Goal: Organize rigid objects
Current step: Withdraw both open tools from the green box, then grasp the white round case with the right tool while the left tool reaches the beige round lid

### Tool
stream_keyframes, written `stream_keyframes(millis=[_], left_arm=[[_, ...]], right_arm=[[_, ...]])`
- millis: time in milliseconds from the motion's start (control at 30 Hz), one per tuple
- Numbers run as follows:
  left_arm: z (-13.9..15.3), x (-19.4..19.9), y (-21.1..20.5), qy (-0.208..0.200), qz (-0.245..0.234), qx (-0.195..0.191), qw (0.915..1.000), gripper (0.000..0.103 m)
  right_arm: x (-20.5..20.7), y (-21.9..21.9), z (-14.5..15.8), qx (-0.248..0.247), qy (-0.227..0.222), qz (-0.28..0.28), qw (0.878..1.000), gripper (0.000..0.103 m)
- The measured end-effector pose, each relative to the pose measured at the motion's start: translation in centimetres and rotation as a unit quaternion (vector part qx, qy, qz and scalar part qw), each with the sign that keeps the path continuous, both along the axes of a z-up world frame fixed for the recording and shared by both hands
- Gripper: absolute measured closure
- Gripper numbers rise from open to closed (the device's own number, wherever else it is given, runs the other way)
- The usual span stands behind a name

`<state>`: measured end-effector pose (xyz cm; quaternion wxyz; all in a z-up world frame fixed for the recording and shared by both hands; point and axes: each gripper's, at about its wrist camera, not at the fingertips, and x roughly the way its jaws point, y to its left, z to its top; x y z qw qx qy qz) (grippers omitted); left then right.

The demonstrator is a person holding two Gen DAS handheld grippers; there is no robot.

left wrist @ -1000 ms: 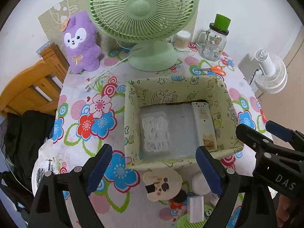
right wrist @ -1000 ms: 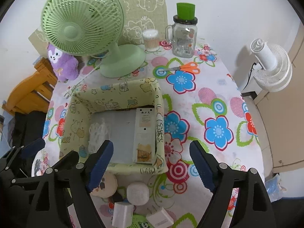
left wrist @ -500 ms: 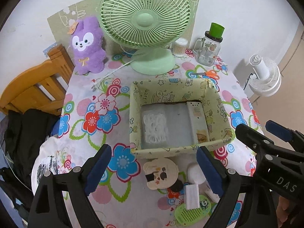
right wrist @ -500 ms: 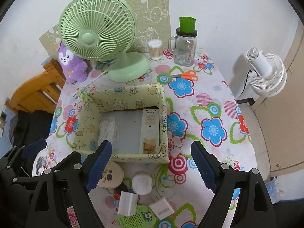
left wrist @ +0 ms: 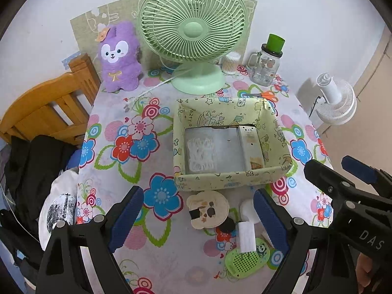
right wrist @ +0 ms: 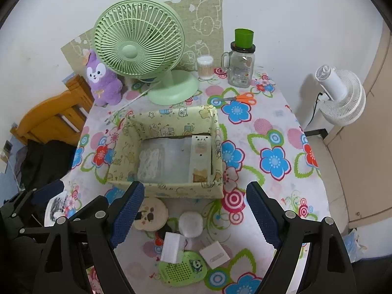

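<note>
A pale green patterned storage box (left wrist: 230,182) (right wrist: 171,191) sits mid-table, with a long white rectangular item (left wrist: 251,147) (right wrist: 199,158) and a clear bag of white pieces (left wrist: 202,152) inside. In front of it lie a beige bear-shaped case (left wrist: 208,209) (right wrist: 150,215), a white round puck (right wrist: 190,224), a white block (left wrist: 247,236) (right wrist: 171,246), a white square box (right wrist: 214,257) and a green panda gadget (left wrist: 246,259) (right wrist: 181,270). My left gripper (left wrist: 198,220) and right gripper (right wrist: 194,219) are both open and empty above these items.
A green desk fan (left wrist: 194,31), purple plush (left wrist: 118,57), cotton-swab jar (right wrist: 205,66), glass mug jar (right wrist: 241,66) and orange scissors (right wrist: 241,98) stand behind the box. A wooden chair (left wrist: 46,112) with dark clothes is left; a white fan (right wrist: 339,95) stands right.
Both grippers have pulled back and up from the box, so more of the table and the small items in front show. Both stay open and empty.
</note>
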<state>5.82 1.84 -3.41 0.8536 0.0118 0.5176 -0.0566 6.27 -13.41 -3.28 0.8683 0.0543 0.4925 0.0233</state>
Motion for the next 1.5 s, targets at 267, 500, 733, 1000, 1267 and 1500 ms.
stream_keyframes(millis=[267,500,733,1000,1267,1500], left_arm=[[-0.3,-1.3,0.8,0.004,-0.007,-0.001,1.0000,0.011],[-1.5,-2.2,1.0,0.011,-0.017,-0.004,0.9998,0.011],[-3.1,-2.7,0.8,0.020,-0.013,0.000,0.9997,0.011],[-6.0,-2.8,0.0,0.046,-0.010,0.012,0.9988,0.011],[-8.6,-2.5,-0.1,0.073,0.001,0.020,0.9972,0.011],[-9.8,-2.1,-0.5,0.079,-0.005,0.024,0.9965,0.011]], right_arm=[[-1.9,0.6,0.4,-0.005,-0.009,0.002,1.000,0.016],[-3.0,0.7,-0.5,-0.018,-0.003,-0.003,1.000,0.016],[-3.2,0.6,-2.0,-0.018,-0.004,0.014,1.000,0.016],[-2.6,0.4,-5.2,-0.022,0.023,0.035,0.999,0.016],[-1.9,0.1,-7.8,-0.021,0.049,0.045,0.998,0.019],[-1.3,0.4,-9.4,-0.022,0.063,0.055,0.996,0.019]])
